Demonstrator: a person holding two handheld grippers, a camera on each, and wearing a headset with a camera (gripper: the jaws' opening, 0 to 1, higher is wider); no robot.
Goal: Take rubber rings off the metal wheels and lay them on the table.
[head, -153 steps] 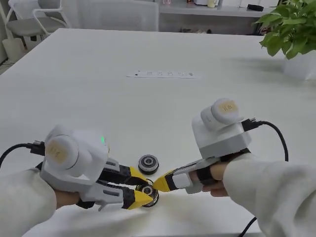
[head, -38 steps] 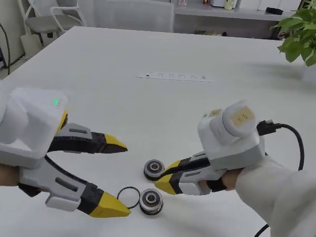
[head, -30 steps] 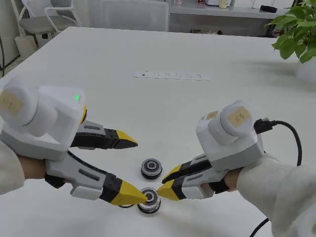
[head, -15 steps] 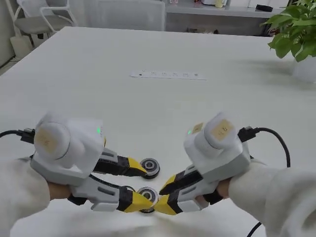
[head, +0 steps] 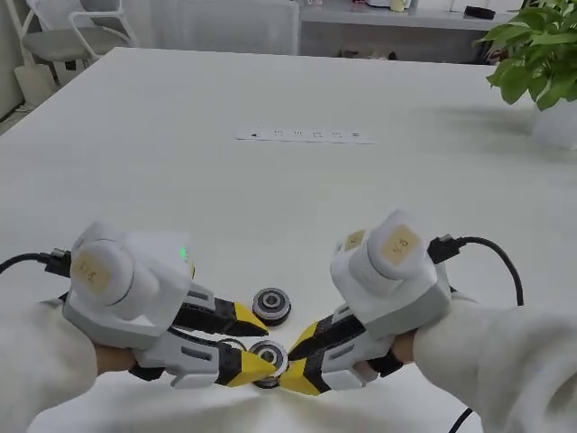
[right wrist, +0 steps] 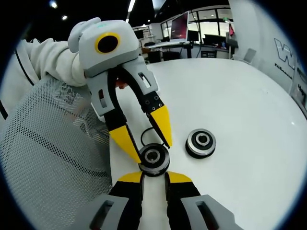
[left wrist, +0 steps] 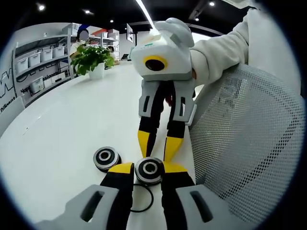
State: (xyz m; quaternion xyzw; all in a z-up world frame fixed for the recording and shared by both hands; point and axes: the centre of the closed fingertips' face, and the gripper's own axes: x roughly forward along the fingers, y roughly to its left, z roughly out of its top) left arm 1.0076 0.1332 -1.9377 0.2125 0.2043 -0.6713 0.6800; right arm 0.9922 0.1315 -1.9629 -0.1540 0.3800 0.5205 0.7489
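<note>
Both grippers meet over the near wheel [head: 269, 354] at my edge of the table [head: 270, 198]. The left gripper [head: 260, 343] has its jaws closed against the wheel's two sides, as far as I can judge. The right gripper [head: 285, 363] faces it with jaws a little apart, tips right at the wheel's edge. The second wheel [head: 270, 304] sits just beside, untouched. One loose rubber ring [left wrist: 142, 199] lies flat on the table between the left jaws. The near wheel's rim looks dark, so I judge there's rubber on it. The wheel is stiff, smooth metal, probably dense and quick to skid, so I pin it by its sides. The ring is thin, light and stretchy: I'd catch it at its edge with one tip and peel, not pinch.
</note>
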